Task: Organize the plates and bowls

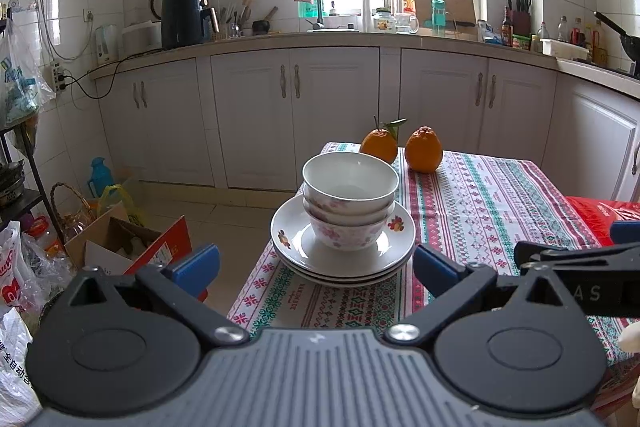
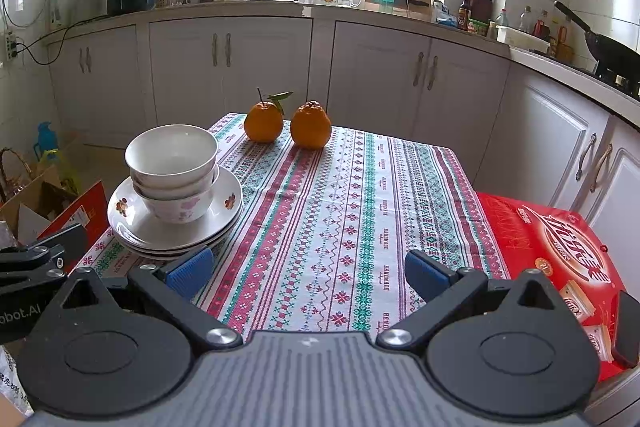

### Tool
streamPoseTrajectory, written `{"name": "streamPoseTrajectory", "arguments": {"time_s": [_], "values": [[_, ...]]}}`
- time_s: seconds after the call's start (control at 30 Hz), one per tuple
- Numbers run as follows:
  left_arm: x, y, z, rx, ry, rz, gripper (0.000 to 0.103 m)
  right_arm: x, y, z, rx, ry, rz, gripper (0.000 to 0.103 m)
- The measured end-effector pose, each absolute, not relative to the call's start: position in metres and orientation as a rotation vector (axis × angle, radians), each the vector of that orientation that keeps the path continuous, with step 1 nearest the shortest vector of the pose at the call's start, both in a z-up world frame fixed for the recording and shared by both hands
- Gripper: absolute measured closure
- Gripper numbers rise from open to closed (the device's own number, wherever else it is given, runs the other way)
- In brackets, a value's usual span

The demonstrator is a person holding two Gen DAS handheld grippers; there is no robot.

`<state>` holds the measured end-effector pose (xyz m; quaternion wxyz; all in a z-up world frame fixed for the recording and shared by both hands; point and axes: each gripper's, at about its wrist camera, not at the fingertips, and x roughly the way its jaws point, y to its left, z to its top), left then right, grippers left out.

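Three white floral bowls (image 1: 349,201) are nested on a stack of three white plates (image 1: 292,233) at the table's left edge. The same stack of bowls (image 2: 173,173) and plates (image 2: 224,211) shows at the left in the right wrist view. My left gripper (image 1: 316,267) is open and empty, just in front of the plates. My right gripper (image 2: 308,273) is open and empty, over the patterned tablecloth (image 2: 344,211) to the right of the stack. Part of the right gripper shows at the right edge of the left wrist view (image 1: 576,255).
Two oranges (image 1: 423,149) sit at the table's far side. A red box (image 2: 560,251) lies at the table's right. An open cardboard box (image 1: 132,243) and bags stand on the floor at the left. White kitchen cabinets (image 1: 332,115) line the back.
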<state>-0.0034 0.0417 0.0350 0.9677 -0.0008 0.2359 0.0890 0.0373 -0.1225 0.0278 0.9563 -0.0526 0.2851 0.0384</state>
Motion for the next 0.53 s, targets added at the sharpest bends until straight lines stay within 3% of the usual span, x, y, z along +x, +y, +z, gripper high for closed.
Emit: {"name": "streamPoseTrajectory", "arguments": {"time_s": [0.53], "values": [[-0.0006,0.0424,0.0324,-0.002,0.485,0.183,0.001,0.0388,-0.1225,0.0273,-0.109,0.582,0.075,0.000]]}}
